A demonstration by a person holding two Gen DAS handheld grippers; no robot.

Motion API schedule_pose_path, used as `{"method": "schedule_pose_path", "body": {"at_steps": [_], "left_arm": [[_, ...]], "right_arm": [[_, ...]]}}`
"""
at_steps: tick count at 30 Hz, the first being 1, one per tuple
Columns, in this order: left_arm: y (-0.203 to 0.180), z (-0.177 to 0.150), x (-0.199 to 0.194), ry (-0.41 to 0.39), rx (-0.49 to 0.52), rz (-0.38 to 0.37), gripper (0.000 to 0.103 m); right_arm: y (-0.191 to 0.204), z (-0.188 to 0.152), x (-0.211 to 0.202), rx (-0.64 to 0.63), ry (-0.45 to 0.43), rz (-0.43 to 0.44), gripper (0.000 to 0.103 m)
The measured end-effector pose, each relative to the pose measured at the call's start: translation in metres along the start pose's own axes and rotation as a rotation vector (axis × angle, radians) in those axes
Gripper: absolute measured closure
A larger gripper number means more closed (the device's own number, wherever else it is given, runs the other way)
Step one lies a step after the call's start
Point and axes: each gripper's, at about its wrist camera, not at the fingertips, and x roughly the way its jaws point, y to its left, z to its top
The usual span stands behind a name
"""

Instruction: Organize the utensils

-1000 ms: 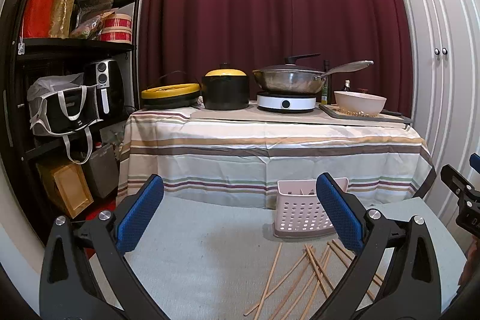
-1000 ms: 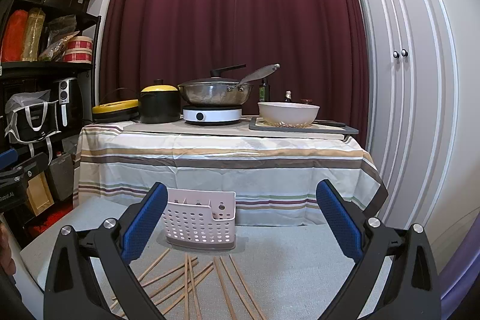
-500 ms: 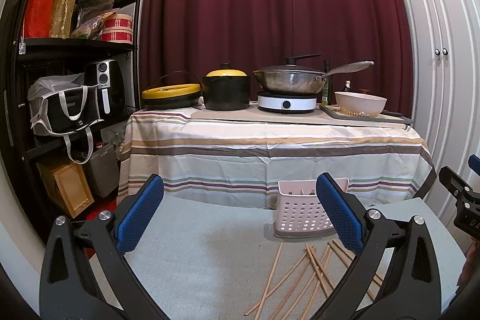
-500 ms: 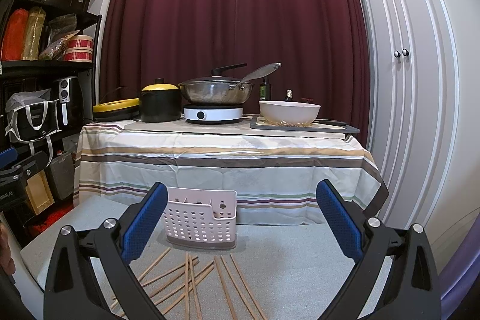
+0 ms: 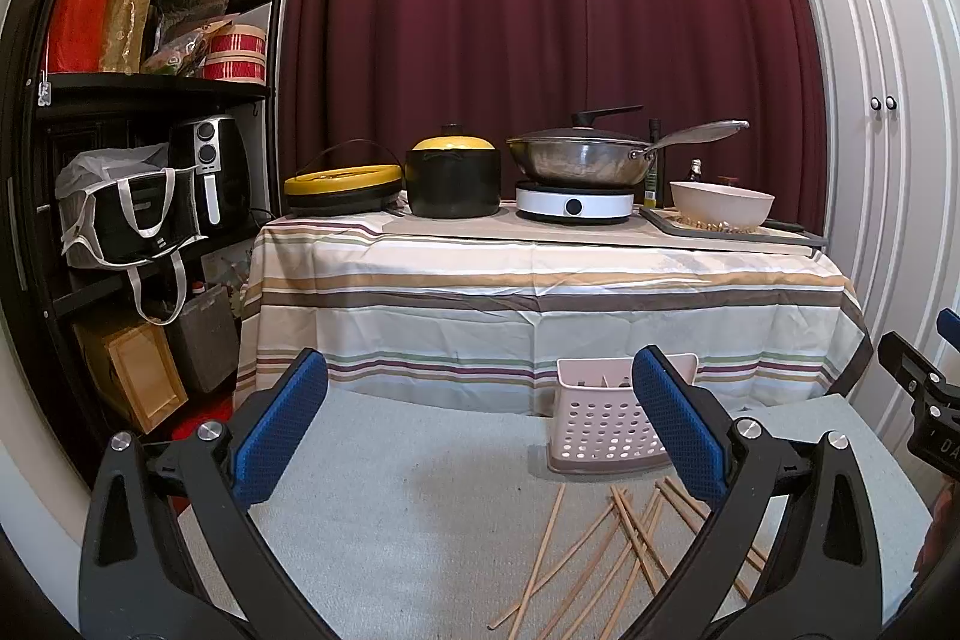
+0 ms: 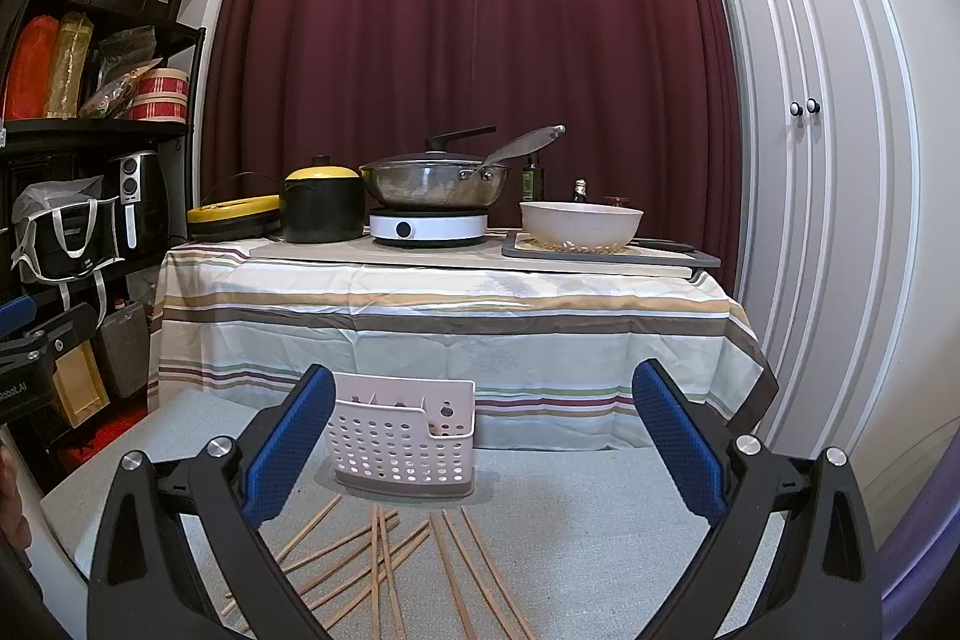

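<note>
Several wooden chopsticks (image 5: pixel 624 538) (image 6: pixel 384 556) lie scattered on the pale grey mat (image 5: pixel 390 508) (image 6: pixel 588 520). Behind them stands a pale pink perforated utensil basket (image 5: pixel 594 430) (image 6: pixel 402 445), upright at the mat's far edge. My left gripper (image 5: pixel 480 412) hovers above the mat, open and holding nothing; the basket sits just behind its right finger. My right gripper (image 6: pixel 480 424) is also open and holds nothing, with the basket next to its left finger and the chopsticks below between the fingers. Part of the right gripper (image 5: pixel 918 400) shows at the left wrist view's right edge.
A table with a striped cloth (image 5: pixel 540 292) stands behind the mat, carrying a black pot (image 5: pixel 453 178), a wok on a hotplate (image 5: pixel 576 160) and a white bowl (image 5: pixel 720 205). A dark shelf unit (image 5: pixel 120 160) fills the left. White cupboard doors (image 6: pixel 810 160) are on the right.
</note>
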Motion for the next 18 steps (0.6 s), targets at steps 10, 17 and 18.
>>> {"method": "schedule_pose_path", "body": {"at_steps": [10, 17, 18], "left_arm": [[0.0001, 0.0000, -0.0002, -0.001, -0.001, 0.000, 0.004], [0.0004, 0.0002, -0.0002, -0.001, 0.000, 0.000, 0.004], [0.0004, 0.0000, -0.0001, -0.001, -0.001, 0.000, 0.004]], "right_arm": [[0.0028, 0.0021, -0.0019, -0.005, -0.002, 0.000, 0.006], [0.0030, 0.0026, -0.0020, -0.006, -0.002, 0.001, 0.006], [0.0031, 0.0027, -0.0023, -0.006, -0.001, 0.001, 0.006]]}}
